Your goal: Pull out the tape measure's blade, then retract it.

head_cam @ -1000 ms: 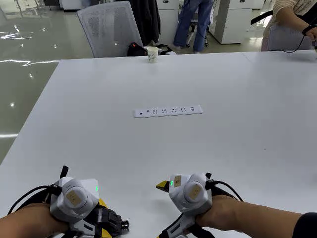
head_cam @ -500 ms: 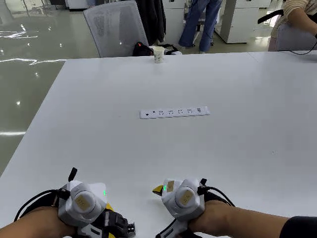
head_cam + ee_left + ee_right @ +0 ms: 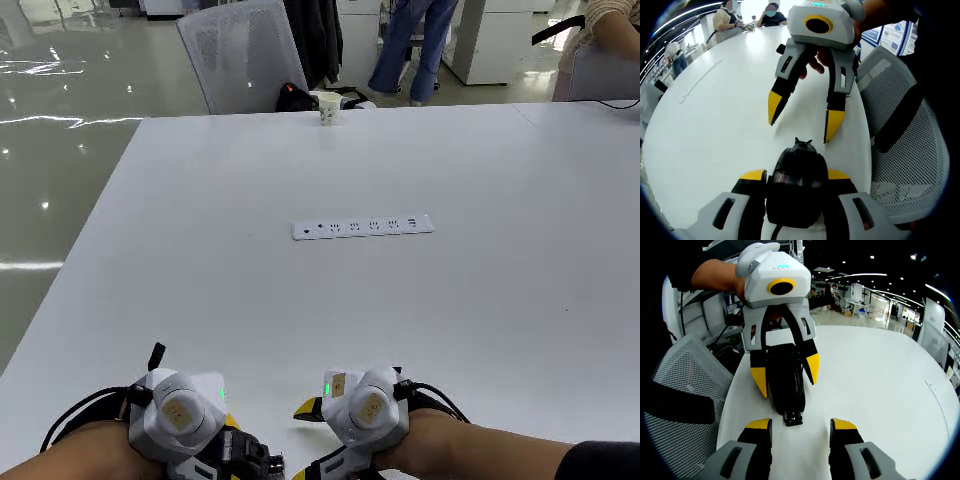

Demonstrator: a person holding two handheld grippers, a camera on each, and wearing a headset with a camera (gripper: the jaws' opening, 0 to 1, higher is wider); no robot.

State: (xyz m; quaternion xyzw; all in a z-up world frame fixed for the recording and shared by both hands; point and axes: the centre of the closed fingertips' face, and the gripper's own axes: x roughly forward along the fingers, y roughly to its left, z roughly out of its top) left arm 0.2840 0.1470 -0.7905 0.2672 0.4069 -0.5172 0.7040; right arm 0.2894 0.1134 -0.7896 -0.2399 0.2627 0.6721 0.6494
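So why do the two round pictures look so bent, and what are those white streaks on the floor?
Head view: straight and sharp; the streaks are lights glaring off the glossy floor. Left gripper view: the fisheye lens bows the table edge, and the close tape measure looks dark and soft. Right gripper view: same bowing; ceiling lights show as bright spots.

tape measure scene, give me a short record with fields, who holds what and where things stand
tape measure: black, clamped in the left gripper, near the front edge of the white table
blade: not drawn out
right gripper: open, facing the tape measure's front end, not touching it
on the table: power strip at the middle, paper cup at the far edge
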